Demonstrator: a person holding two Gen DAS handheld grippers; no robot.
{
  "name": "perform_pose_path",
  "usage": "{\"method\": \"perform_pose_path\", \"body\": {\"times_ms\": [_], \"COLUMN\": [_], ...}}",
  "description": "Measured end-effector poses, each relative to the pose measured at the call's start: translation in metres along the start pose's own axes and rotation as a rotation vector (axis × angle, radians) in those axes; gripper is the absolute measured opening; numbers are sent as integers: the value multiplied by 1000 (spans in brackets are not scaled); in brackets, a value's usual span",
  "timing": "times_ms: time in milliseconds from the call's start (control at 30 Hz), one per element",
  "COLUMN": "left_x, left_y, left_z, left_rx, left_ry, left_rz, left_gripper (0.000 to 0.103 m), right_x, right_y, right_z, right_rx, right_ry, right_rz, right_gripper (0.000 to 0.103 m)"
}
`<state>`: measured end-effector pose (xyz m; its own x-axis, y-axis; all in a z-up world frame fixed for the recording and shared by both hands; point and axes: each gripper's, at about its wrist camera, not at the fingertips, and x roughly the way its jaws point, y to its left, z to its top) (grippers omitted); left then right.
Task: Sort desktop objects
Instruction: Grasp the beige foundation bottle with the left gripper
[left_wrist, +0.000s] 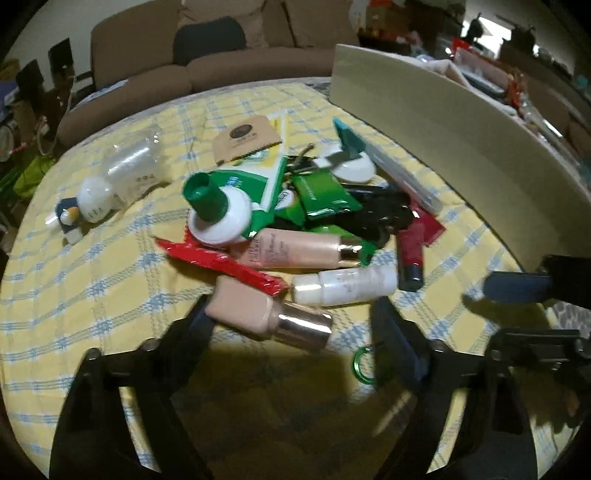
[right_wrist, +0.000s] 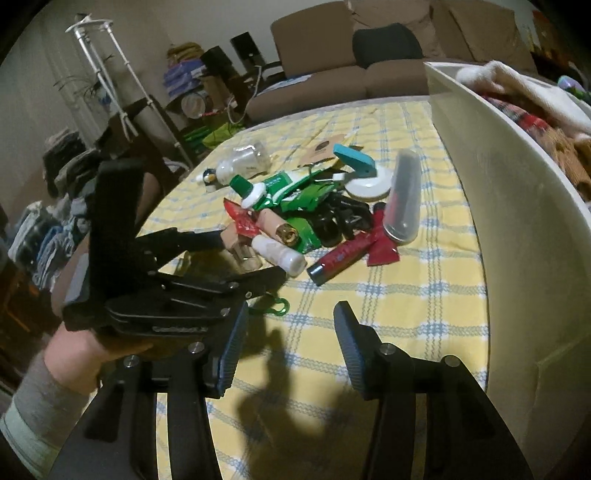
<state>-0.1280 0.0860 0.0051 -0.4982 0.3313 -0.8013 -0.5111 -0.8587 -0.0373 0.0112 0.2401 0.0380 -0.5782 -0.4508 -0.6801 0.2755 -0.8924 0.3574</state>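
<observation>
Checked tablecloth | cosmetics pile beside white bin | left claw straddling foundation bottle, right claw empty

Tubes, bottles and sachets lie in a jumbled heap on the checked tablecloth.

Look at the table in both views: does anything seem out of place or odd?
Yes. Most items lie in one jumbled heap, tubes and sachets overlapping; a red sachet rests across a beige bottle. A clear bottle lies toppled apart from it, and a green ring sits alone near the left hand-held gripper.
</observation>
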Motion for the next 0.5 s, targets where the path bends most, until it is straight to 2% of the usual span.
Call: {"method": "perform_pose_path", "body": {"times_ms": [33,133,333,500], "left_x": [-1,-2,-11,-50], "left_y": [2,8,8,28], "left_z": [0,-2,-4,1], "left_rx": [-13,-56,-62,-158], "left_ry": [-7,-16,1,-53], "left_rz": [-5,-32,-19,-37], "left_gripper": [56,56,56,56], "right_x": [-1,-5,-8,-8], "right_y": [-1,-2,0,0], "right_z": [0,0,1,1], "right_rx": [5,13,12,16], "right_ry": [0,-4,-9,-13], "right_rz": [6,1,0,-9], "right_gripper": [51,52,52,52]}}
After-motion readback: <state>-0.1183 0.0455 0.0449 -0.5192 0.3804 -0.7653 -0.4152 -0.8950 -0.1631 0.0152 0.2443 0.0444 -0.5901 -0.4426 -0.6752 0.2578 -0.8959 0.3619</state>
